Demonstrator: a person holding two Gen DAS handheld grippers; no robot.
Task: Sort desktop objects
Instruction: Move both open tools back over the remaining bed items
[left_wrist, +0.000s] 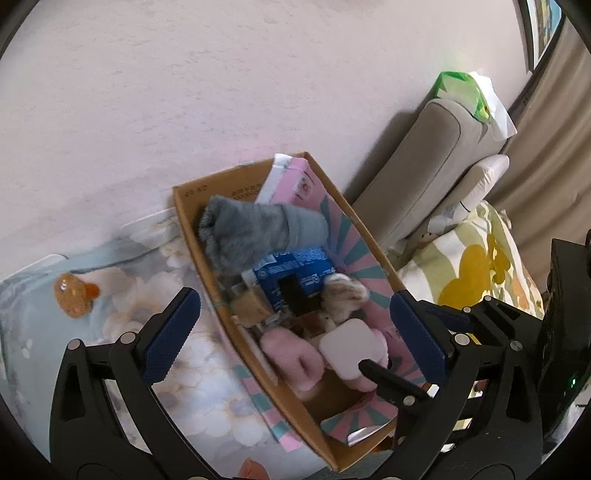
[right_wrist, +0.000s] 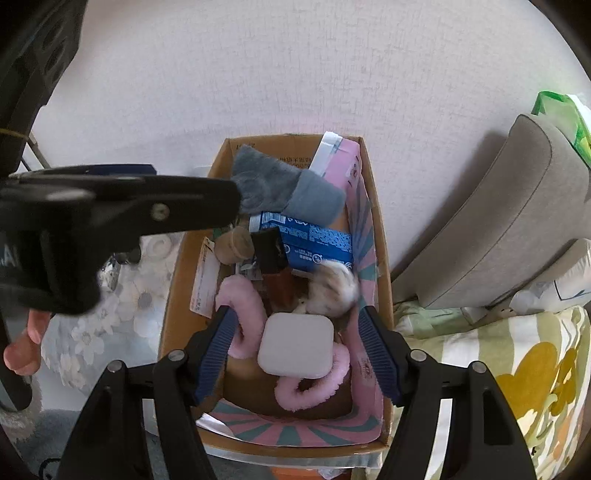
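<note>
An open cardboard box (left_wrist: 192, 236) (right_wrist: 380, 258) holds a grey fuzzy sock (left_wrist: 255, 232) (right_wrist: 273, 184), a blue carton (left_wrist: 295, 273) (right_wrist: 317, 243), a furry white-brown ball (left_wrist: 343, 295) (right_wrist: 332, 288), a pink fluffy band (left_wrist: 291, 358) (right_wrist: 247, 299) and a white square case (left_wrist: 347, 347) (right_wrist: 295, 343). My left gripper (left_wrist: 294, 295) hangs over the box, jaws wide open and holding nothing. My right gripper (right_wrist: 295, 314) is open just above the white case, its pads apart from the case on both sides. An orange trinket (left_wrist: 74, 295) lies on the tablecloth left of the box.
A flower-patterned cloth (left_wrist: 207, 369) covers the table. A grey sofa arm (right_wrist: 517, 221) with a green tissue pack (left_wrist: 461, 92) on top stands right of the box, and a striped cushion (right_wrist: 517, 369) lies below it. A wall is right behind. A person's fingers (right_wrist: 26, 347) show at the left.
</note>
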